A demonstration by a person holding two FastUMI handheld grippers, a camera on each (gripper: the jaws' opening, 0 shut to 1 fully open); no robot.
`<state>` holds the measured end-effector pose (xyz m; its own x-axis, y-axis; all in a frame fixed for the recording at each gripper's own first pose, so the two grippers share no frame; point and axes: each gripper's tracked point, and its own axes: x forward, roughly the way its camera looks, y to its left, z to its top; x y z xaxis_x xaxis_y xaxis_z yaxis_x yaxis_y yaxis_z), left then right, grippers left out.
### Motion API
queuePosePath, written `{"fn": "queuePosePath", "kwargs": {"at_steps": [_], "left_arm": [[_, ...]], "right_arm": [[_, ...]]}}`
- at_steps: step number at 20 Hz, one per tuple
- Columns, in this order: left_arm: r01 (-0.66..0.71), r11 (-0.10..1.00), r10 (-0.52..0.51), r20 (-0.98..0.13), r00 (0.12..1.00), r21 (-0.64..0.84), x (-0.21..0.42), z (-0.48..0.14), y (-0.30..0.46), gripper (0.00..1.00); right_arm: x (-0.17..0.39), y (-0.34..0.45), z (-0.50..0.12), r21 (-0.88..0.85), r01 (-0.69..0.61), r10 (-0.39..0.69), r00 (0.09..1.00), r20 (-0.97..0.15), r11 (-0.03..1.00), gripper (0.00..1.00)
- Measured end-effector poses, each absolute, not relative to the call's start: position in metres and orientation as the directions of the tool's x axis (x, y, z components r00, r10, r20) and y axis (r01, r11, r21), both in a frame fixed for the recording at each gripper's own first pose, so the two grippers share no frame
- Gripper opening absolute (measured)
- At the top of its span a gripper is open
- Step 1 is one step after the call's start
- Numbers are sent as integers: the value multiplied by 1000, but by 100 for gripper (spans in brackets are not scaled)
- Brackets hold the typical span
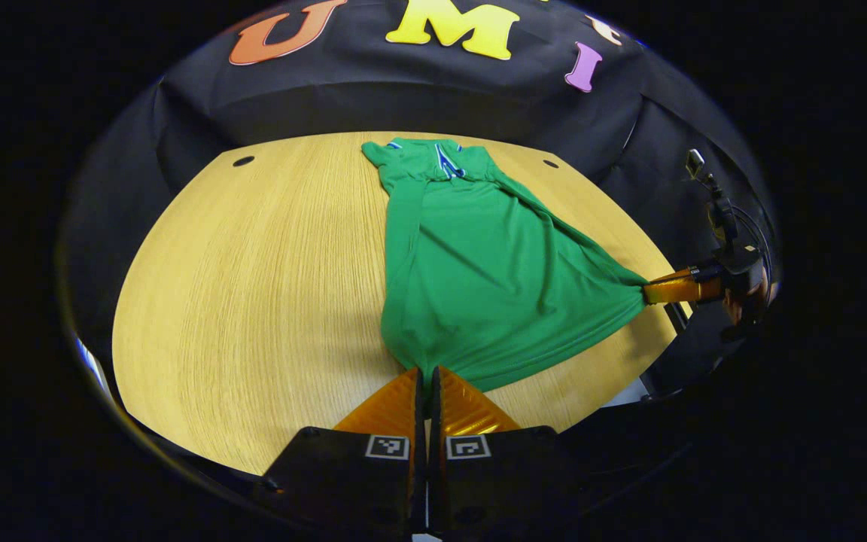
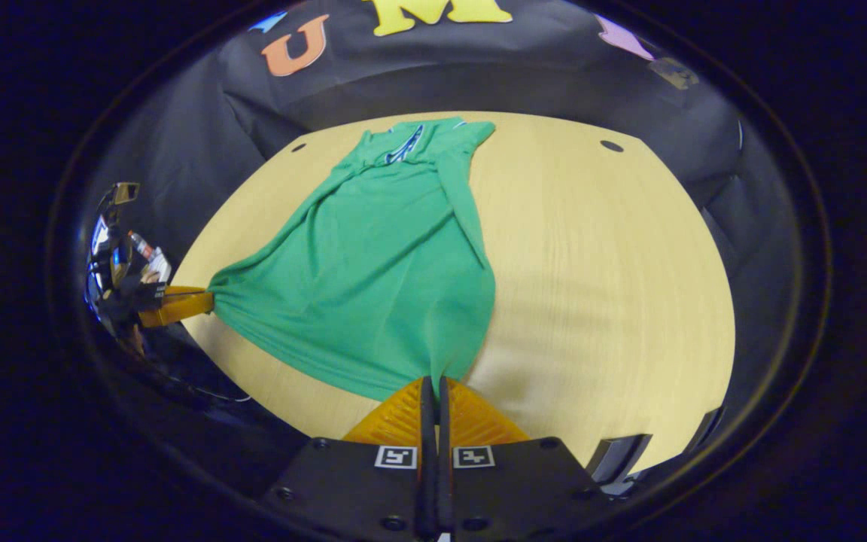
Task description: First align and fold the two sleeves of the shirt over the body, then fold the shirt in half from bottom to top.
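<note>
Each tool, left tool (image 1: 427, 370) and right tool (image 2: 433, 380), pinches a hem corner of the green shirt (image 1: 479, 278), likely ready for folding it upward over the table (image 1: 253, 286).

The pinched hem corners of the shirt (image 1: 471, 278) vanish between the closed fingers of the left gripper (image 1: 427, 374) and the right gripper (image 2: 434, 382). Whatever lies on the table (image 1: 253, 286) beneath the shirt is covered. The hand (image 1: 742, 305) holding the far gripper is mostly lost in darkness, too small to make out.
</note>
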<state>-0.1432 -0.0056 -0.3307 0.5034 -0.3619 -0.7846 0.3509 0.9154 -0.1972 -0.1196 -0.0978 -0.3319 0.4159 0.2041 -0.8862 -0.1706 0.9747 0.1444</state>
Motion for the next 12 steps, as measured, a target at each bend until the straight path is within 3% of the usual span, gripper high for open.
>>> {"fn": "queuePosePath", "kwargs": {"at_steps": [6,12], "left_arm": [[417,893,-400,-720,567,-168,-109,-286,-18,4],[387,902,-407,-673,617,-191,-59,-251,-13,4]], "right_arm": [[-85,-97,-296,179,-155,232,474,-849,972,3],[-28,-96,-260,210,-154,260,544,-798,966,3]]}}
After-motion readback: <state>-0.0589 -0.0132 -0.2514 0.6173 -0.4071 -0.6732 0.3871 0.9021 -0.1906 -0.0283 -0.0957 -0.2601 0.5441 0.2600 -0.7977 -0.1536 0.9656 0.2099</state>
